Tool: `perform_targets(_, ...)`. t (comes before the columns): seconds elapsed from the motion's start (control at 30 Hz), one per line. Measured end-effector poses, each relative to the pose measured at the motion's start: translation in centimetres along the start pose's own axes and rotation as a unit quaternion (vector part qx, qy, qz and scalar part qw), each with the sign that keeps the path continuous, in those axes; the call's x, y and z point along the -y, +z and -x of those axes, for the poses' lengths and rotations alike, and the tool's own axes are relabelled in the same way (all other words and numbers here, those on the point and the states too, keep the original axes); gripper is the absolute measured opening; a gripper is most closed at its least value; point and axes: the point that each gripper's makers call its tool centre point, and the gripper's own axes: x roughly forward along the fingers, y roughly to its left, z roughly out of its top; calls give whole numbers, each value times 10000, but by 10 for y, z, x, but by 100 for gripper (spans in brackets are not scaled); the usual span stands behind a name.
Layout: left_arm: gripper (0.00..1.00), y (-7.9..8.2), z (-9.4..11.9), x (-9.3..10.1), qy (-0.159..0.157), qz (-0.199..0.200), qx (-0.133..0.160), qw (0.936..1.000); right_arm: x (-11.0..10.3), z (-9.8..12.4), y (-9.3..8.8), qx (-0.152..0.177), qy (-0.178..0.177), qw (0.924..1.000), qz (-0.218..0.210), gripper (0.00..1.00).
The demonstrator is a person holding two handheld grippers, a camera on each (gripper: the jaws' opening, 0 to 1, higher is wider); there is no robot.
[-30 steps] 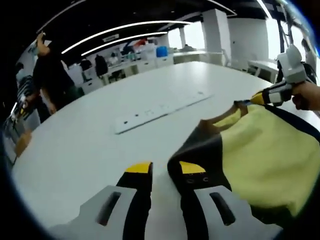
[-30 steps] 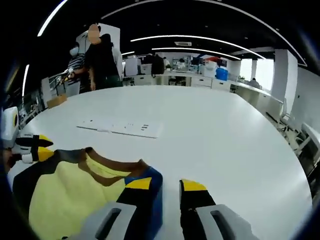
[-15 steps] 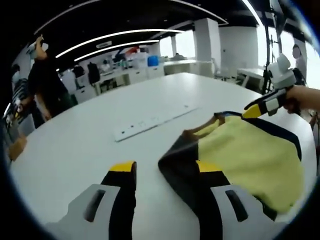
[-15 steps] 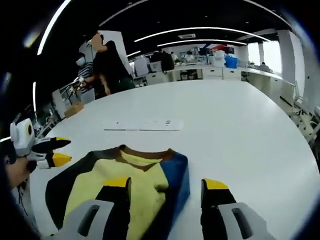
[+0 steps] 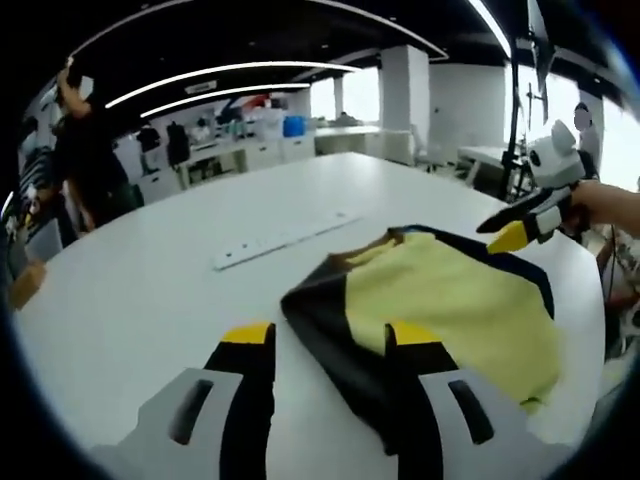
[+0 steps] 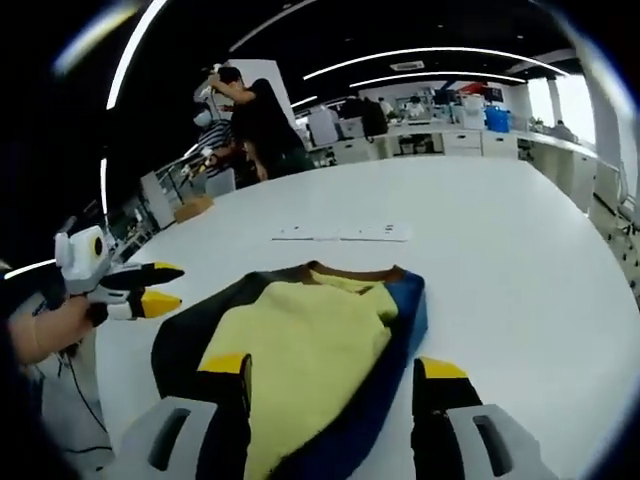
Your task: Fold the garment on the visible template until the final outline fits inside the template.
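Garment's (image 6: 310,350) blue edge in right gripper view, flat on table (image 6: 520,250)

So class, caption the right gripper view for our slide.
Yellow garment lying flat on the white table, both open grippers clear of it.

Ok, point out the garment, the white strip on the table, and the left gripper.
garment (image 6: 310,345): right gripper view, on the yellow front panel.
white strip (image 5: 280,238): left gripper view, on the middle of its flat top.
left gripper (image 6: 160,290): right gripper view, between its two yellow fingertips.
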Motion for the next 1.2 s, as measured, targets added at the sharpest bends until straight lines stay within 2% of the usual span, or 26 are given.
perform_targets(0.1,39,-2,9,3,-21,4,26,10000,-3,11,-6,40,-93,9999,78,60)
perform_targets(0.23,36,-5,19,7,-61,86,59,9999,-7,23,-17,-8,-275,9985,471,58)
perform_targets(0.43,35,-14,30,15,-107,87,31,9999,-12,35,-30,-35,-291,9984,487,51)
perform_targets(0.73,31,-32,37,30,-180,270,-11,9995,-19,45,-43,10,-330,9992,244,39)
perform_targets(0.87,30,-40,39,36,-197,359,-48,9991,-19,50,-48,98,-425,9990,-3,32)
perform_targets(1.1,23,-56,39,48,-228,530,-256,9980,-24,51,-67,-69,-414,9988,-270,20)
perform_targets(1.2,20,-60,38,53,-255,649,-287,9971,-26,51,-70,-28,-408,9983,-406,15)
